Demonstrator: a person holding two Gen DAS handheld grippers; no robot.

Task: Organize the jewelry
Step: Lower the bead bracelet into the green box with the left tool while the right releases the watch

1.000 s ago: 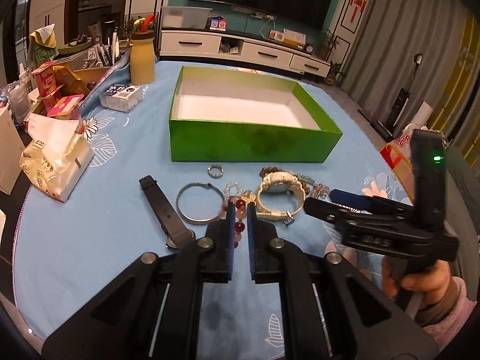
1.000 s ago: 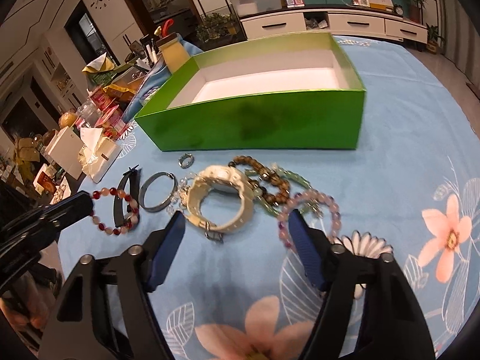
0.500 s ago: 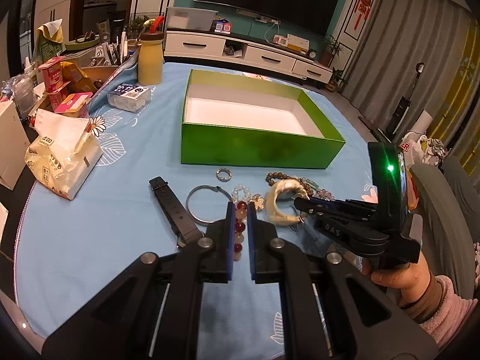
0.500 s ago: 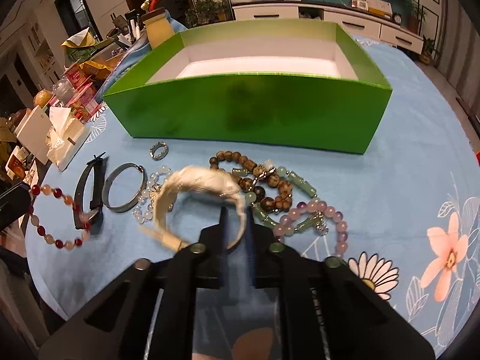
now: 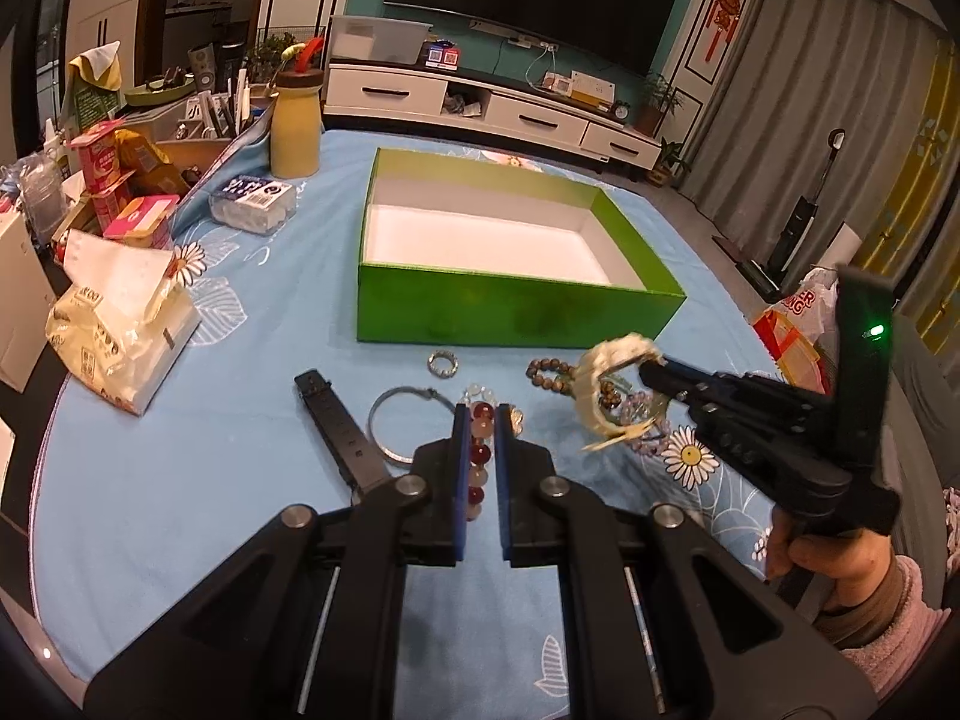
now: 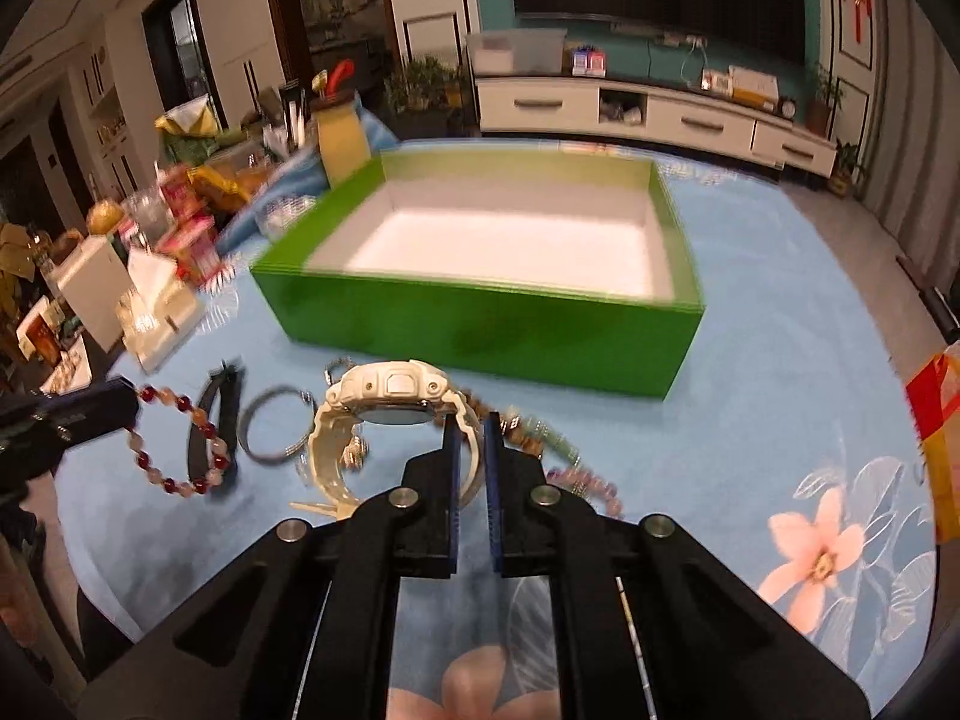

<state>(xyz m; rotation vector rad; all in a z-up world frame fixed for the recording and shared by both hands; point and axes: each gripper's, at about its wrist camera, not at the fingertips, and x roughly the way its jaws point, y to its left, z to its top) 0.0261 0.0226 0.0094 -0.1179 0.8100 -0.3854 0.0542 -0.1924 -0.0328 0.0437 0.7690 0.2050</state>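
You are in a living room, at a table with a blue flowered cloth (image 5: 180, 468). A dark TV and a white cabinet sit at the top of both views.

The green box (image 5: 510, 306) is in the middle of the left view. It is open and looks empty inside.

Your left gripper (image 5: 480, 420) is at the bottom middle of its view. Its jaws are closed on a bracelet of red and pale beads (image 5: 478, 450), and you can see the loop hanging from it at the left edge of the right view. Your right gripper (image 6: 471, 429) is closed on the strap of a white watch (image 6: 390, 414). The watch looks lifted off the cloth, just in front of the box.

Other things lie on the cloth below the box: a black strap (image 5: 339, 426), a silver bangle (image 5: 390, 420), a small ring (image 5: 443, 363) and a pile of brown, green and purple beads (image 6: 540, 444).

I think you are carrying the first two pieces to the box. Next, lift each one over the near green wall. Go high enough that the hanging strap and beads do not catch the rim. Then let go inside.
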